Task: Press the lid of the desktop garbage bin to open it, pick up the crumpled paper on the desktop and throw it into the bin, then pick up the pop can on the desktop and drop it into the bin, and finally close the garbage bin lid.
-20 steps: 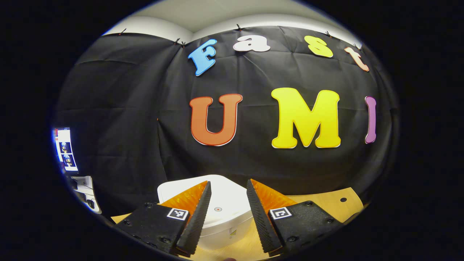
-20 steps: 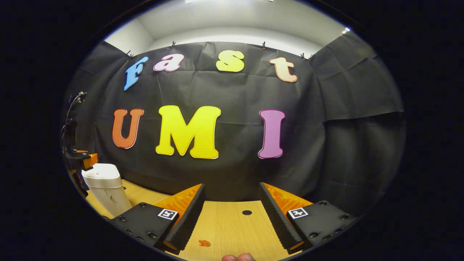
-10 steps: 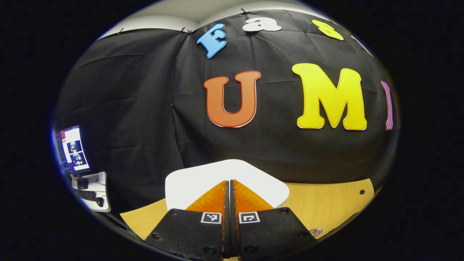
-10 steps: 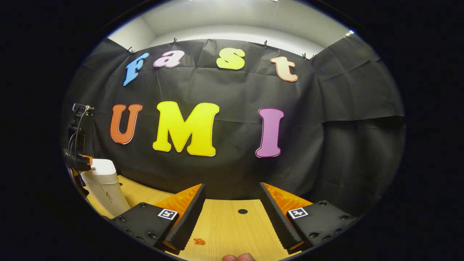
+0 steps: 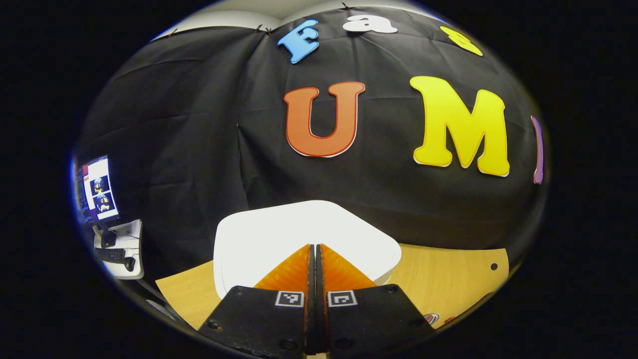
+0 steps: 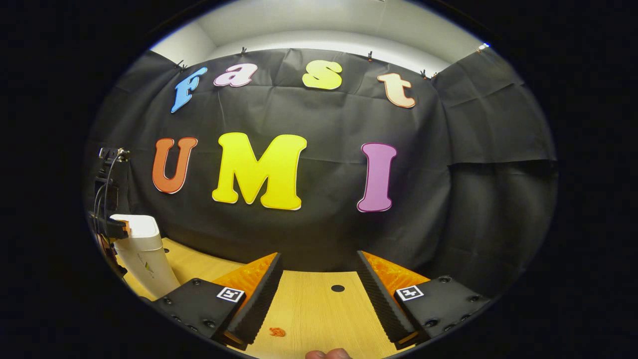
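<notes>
The white garbage bin lid (image 5: 259,234) lies right under my left gripper (image 5: 314,246). Its fingers are shut against each other with nothing between them, and the tips rest at the middle of the lid. In the right gripper view the white bin (image 6: 144,259) stands at the far left of the table, with the left gripper (image 6: 113,228) at its top. My right gripper (image 6: 318,256) hovers open over the wooden table (image 6: 309,304) with nothing between its fingers. A small orange crumpled scrap (image 6: 276,331) lies on the table near its left finger.
A round hole (image 6: 337,288) sits in the tabletop ahead of the right gripper. A monitor (image 5: 97,189) and a side desk stand off the table's left end. A small round red-rimmed object (image 5: 431,317) peeks in at the lower right of the left gripper view.
My left gripper has shut its fingers and come down onto the bin lid, which now looms larger. The right gripper has stayed open and barely shifted.
</notes>
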The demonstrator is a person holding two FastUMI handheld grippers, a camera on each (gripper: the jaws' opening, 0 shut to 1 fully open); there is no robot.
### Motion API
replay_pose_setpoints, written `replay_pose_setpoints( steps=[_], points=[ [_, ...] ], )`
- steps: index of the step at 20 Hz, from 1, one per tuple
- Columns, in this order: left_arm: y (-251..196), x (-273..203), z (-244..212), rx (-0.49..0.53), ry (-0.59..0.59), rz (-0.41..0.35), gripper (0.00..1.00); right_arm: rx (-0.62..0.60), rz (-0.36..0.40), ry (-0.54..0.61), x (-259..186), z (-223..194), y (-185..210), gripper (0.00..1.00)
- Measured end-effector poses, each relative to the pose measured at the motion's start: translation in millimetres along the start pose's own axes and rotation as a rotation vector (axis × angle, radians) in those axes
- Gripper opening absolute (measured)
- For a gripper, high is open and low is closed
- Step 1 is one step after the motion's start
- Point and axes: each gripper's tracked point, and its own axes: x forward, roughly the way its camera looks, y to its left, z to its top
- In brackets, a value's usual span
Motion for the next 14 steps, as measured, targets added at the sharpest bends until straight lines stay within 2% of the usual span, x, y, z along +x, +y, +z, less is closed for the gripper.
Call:
replay_pose_setpoints(
  steps=[1, 3, 8, 10, 12, 13, 14],
  points=[
    [0, 0, -2, -0.027, 0.003, 0.004, 0.04, 0.001, 0.001, 0.007, -1, -3, 2, 0.94],
    [-1, 1, -1, -0.048, 0.0, 0.005, 0.04, -0.004, 0.007, 0.019, -4, -9, 6, 0.94],
    [-1, -7, 19, 0.04, -0.046, -0.012, 0.02, 0.005, -0.003, 0.005, -5, -2, 3, 0.94],
    [-3, -16, 36, 0.015, -0.091, -0.037, 0.03, 0.013, -0.004, -0.005, -7, 2, 3, 0.94],
    [-15, -32, 63, -0.02, -0.176, -0.109, 0.04, 0.014, 0.003, -0.011, -11, 3, 6, 0.94],
    [-22, -38, 72, -0.031, -0.214, -0.155, 0.08, 0.01, 0.008, -0.014, -13, 3, 8, 0.94],
    [-27, -46, 81, -0.023, -0.239, -0.182, 0.27, 0.008, 0.012, -0.018, -15, 4, 9, 0.94]
  ],
)
